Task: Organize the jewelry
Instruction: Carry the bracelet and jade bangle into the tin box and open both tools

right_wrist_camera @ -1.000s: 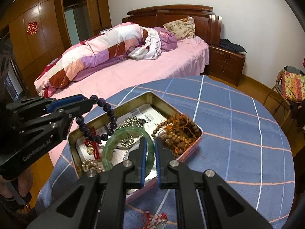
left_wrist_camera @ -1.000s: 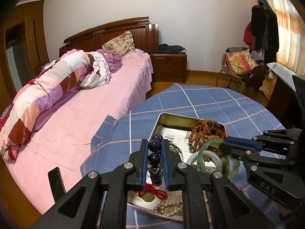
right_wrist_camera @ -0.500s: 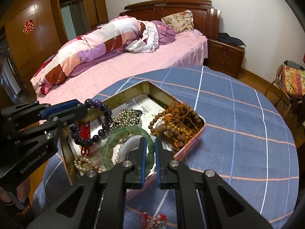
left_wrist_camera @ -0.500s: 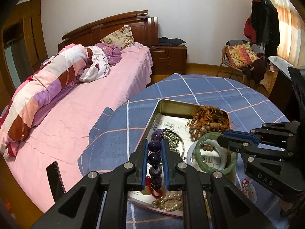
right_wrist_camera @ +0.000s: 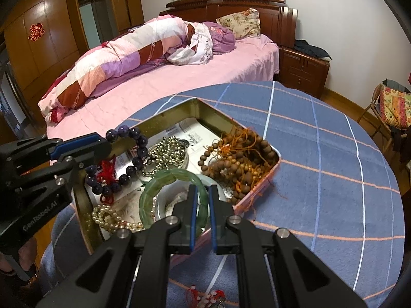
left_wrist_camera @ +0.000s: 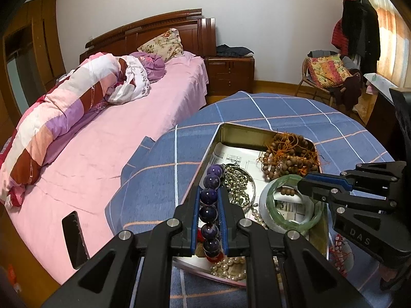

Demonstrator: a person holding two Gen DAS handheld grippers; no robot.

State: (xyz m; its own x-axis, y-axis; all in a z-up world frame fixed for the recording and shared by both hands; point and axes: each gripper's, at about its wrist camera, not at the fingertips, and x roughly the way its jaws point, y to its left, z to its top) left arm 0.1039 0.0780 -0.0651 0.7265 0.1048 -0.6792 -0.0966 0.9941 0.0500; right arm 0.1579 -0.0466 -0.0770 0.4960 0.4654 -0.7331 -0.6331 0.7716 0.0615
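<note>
A metal tin (left_wrist_camera: 241,131) (right_wrist_camera: 205,110) on the round blue table holds jewelry. My left gripper (left_wrist_camera: 210,192) (right_wrist_camera: 102,143) is shut on a purple bead bracelet (left_wrist_camera: 208,197) (right_wrist_camera: 138,148), low over the tin's left side. My right gripper (right_wrist_camera: 202,192) (left_wrist_camera: 305,182) is shut on a green jade bangle (right_wrist_camera: 164,179) (left_wrist_camera: 280,182), low over the tin's near right part. In the tin lie brown wooden beads (left_wrist_camera: 287,156) (right_wrist_camera: 239,159), a silver bead chain (left_wrist_camera: 237,179) (right_wrist_camera: 167,148), a pearl strand (left_wrist_camera: 228,269) (right_wrist_camera: 110,218) and a red knot charm (right_wrist_camera: 106,174).
A red-tasselled trinket (right_wrist_camera: 208,297) (left_wrist_camera: 339,251) lies on the blue checked tablecloth (right_wrist_camera: 321,166) outside the tin. A pink bed (left_wrist_camera: 102,154) stands close on the left with a phone (left_wrist_camera: 74,238) on it. A chair (left_wrist_camera: 326,74) with clothes stands at the back right.
Both grippers have lowered toward the tin, each keeping its bracelet. The purple beads and the jade bangle now hang just over the tin's contents.
</note>
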